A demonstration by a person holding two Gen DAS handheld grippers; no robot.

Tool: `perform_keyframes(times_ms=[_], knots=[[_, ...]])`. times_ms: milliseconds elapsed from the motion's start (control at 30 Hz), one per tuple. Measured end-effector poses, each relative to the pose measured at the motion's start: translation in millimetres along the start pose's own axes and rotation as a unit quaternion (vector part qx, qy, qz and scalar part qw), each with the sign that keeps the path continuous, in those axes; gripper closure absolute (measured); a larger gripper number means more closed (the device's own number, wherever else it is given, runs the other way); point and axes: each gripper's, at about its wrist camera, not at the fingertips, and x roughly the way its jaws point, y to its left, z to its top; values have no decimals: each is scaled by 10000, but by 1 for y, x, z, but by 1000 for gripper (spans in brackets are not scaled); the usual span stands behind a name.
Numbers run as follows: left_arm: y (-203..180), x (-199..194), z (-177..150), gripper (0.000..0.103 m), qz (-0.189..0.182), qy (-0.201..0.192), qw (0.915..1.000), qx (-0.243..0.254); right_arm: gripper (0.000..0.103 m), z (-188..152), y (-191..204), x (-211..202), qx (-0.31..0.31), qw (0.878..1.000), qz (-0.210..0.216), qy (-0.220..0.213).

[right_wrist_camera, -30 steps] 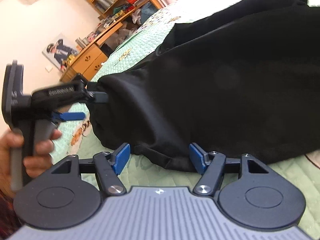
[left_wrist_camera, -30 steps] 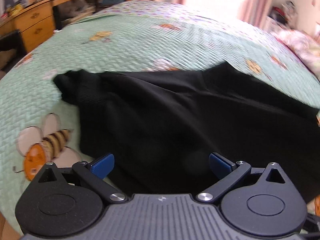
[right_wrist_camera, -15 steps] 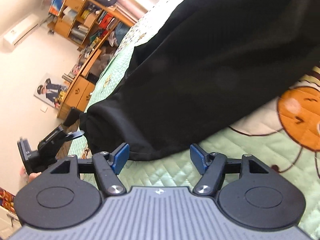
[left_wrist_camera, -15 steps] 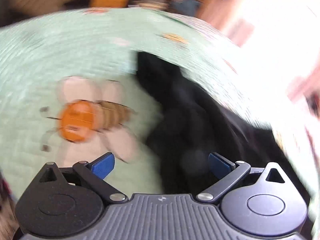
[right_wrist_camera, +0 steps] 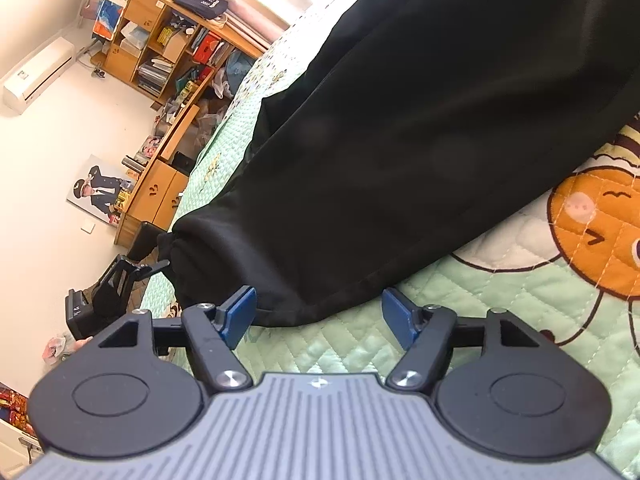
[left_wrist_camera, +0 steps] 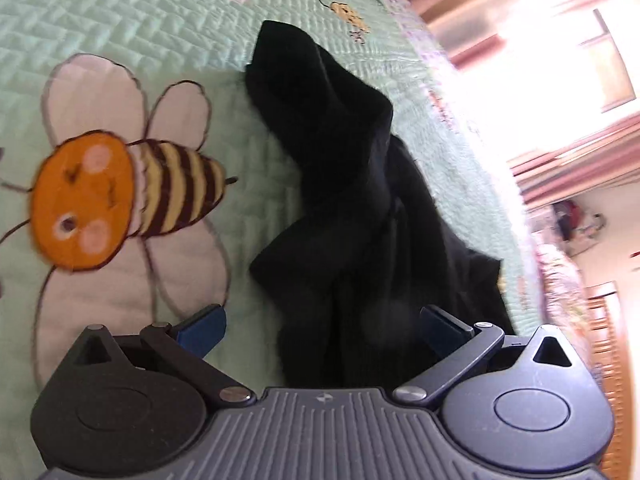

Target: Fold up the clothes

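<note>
A black garment (right_wrist_camera: 400, 132) lies across a mint-green quilted bedspread (right_wrist_camera: 460, 320) with bee pictures. In the left wrist view its bunched end (left_wrist_camera: 344, 208) runs away from the camera and passes between my open left gripper (left_wrist_camera: 324, 328) fingers, nearer the right pad. My right gripper (right_wrist_camera: 320, 314) is open, with the garment's hem edge just ahead of and between its blue pads (right_wrist_camera: 240, 312). The left gripper (right_wrist_camera: 116, 292) also shows in the right wrist view at the garment's far end.
A large bee picture (left_wrist_camera: 120, 196) is on the bedspread left of the garment. A wooden desk and bookshelf (right_wrist_camera: 168, 60) stand along the wall past the bed. Pink curtains and a bright window (left_wrist_camera: 560, 60) are beyond the bed's far side.
The left gripper has swung round to the garment's end, which now lies between its fingers. The right gripper has slid along the hem toward the orange bee picture. Both stay open.
</note>
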Motion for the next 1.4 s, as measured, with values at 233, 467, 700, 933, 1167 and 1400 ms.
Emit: perform_keyframes(times_ms=[233,467,700,933,1167,1400], knots=[[6,8,0,36,-170,-241,9995,85,32,-2,0,1,-105,9999,-53,20],[-24,-70,-35,82,306,-1324,9897,452,32,-4,9,0,-335,9993,-181,5],[-43,-133,-51,91,1860,-1878,9629,553,31,-4,10,-7,-294,9992,-230,-165],[-29,-149,-49,80,1645,-1554,9721,617,30,3,0,-22,-237,9971,-418,-598],[-66,-86,-86,32,1522,-680,9769,1335,28,24,-40,-84,359,9738,-1093,-1961],[-84,-50,-116,28,1673,69,9733,1571,23,47,-122,-131,1750,9262,-1431,-3016]])
